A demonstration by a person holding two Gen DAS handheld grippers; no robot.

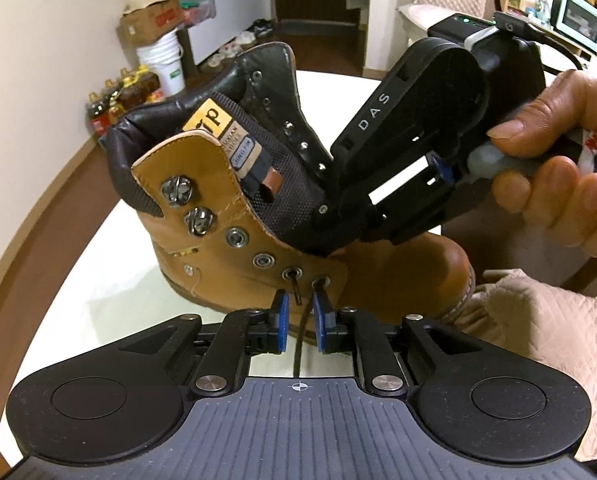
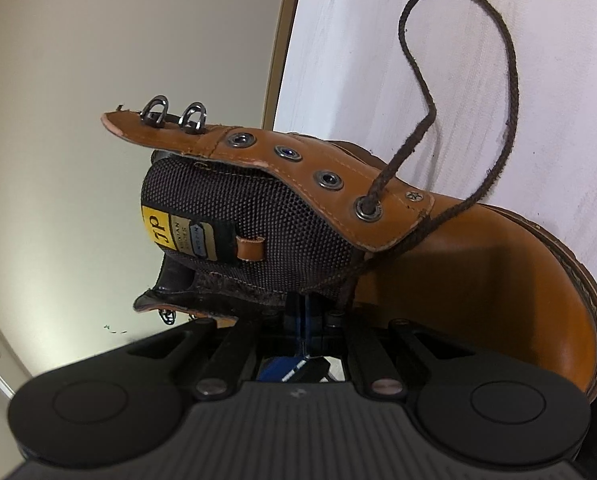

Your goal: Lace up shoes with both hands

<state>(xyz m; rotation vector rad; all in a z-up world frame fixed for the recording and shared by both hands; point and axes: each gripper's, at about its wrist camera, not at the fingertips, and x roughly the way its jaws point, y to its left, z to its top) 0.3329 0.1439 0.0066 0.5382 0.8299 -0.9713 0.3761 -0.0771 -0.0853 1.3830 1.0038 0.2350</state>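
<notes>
The left hand-held gripper [image 1: 298, 314], slightly spread around the lace [image 1: 303, 322], may let it slip; the right hand-held gripper [image 2: 303, 312], pressed together on the boot [image 2: 478, 280] flap, could lose hold.

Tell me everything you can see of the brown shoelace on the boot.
The shoelace is a thin, dark brown braided cord, slightly fuzzy. In the right wrist view it rises from the lowest eyelet of one flap, makes a tall loop against the white tabletop, then runs down under the mesh tongue. In the left wrist view a strand hangs between the left gripper fingers, seemingly unpinched.
</notes>
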